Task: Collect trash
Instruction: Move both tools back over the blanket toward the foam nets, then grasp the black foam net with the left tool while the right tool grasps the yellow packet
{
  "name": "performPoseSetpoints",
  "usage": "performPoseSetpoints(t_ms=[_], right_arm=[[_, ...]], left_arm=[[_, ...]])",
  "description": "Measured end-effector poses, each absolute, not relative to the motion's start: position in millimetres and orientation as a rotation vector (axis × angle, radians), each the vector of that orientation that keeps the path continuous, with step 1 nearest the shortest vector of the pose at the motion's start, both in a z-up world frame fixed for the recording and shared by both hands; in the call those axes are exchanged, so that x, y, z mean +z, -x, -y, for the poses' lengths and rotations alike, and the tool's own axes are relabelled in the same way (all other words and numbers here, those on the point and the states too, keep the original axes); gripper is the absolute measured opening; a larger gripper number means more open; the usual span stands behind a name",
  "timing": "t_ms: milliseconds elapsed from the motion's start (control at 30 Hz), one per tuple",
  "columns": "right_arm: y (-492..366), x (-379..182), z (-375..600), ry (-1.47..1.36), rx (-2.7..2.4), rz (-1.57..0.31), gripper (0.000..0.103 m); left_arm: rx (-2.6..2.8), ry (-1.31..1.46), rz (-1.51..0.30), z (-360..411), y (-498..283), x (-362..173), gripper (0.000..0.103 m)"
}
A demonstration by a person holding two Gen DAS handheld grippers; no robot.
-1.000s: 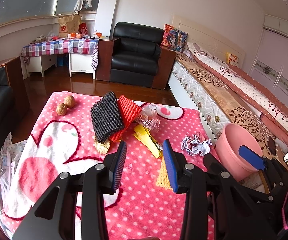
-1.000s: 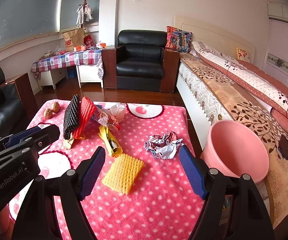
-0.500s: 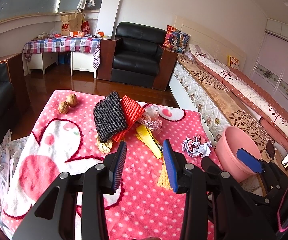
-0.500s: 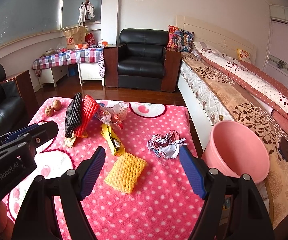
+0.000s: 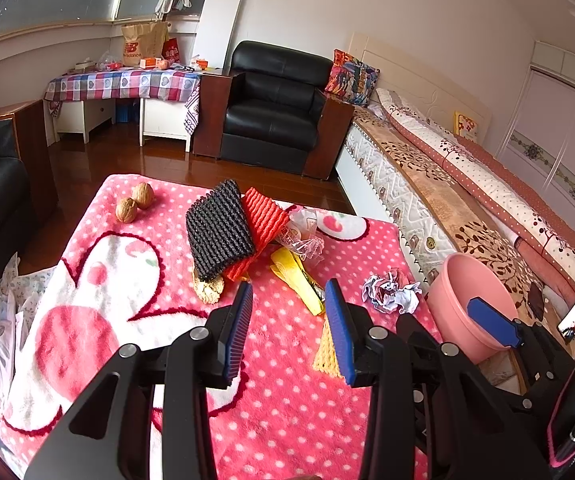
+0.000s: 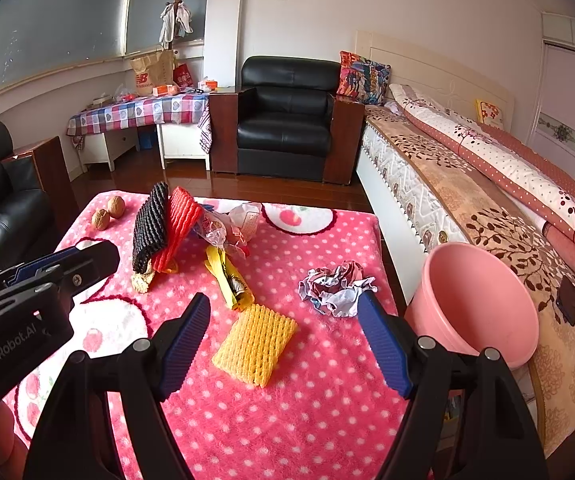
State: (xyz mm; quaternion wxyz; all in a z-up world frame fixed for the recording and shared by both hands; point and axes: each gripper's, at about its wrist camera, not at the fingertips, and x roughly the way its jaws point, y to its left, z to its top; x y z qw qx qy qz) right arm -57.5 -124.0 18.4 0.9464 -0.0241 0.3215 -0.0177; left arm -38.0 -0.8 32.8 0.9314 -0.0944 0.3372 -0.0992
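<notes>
Both grippers hover over the pink dotted blanket [image 6: 287,420], empty. The right gripper [image 6: 287,340] gapes wide, a yellow foam net [image 6: 256,345] between its jaws, crumpled paper [image 6: 337,288] at the right fingertip, pink bucket [image 6: 475,304] beyond. The left gripper [image 5: 289,320] is narrower, with a yellow wrapper [image 5: 295,276] just ahead, black net [image 5: 217,232] and red net [image 5: 263,220] farther on. Since a second ago, both have barely drifted.

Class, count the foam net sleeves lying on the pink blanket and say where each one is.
3: black sleeve at the far left, red sleeve leaning against it, yellow sleeve nearest, between the right gripper's open fingers. Others may hide beneath.
</notes>
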Motion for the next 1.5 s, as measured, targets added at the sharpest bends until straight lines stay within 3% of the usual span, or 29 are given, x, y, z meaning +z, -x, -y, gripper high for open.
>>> performPoseSetpoints(t_ms=[633,1000,1300,1500], right_arm=[[42,-2,146,0.01,-0.056,-0.719,0.075],[17,-30,177,-0.114,-0.004,-0.798,0.066],[1,-30,166,-0.114,0.106,-0.777,0.06],[-4,-28,161,-0.107,0.167,-0.755,0.06]], left_arm=[[-0.174,0.218,-0.737,-21,18,5,0.038],[-0.123,0.345,-0.812,-69,-16,-21,0.038],[-0.15,0.345,-0.813,-41,-57,-4,0.038],[-0.069,0.3,-0.855,-29,-89,-21,0.038]])
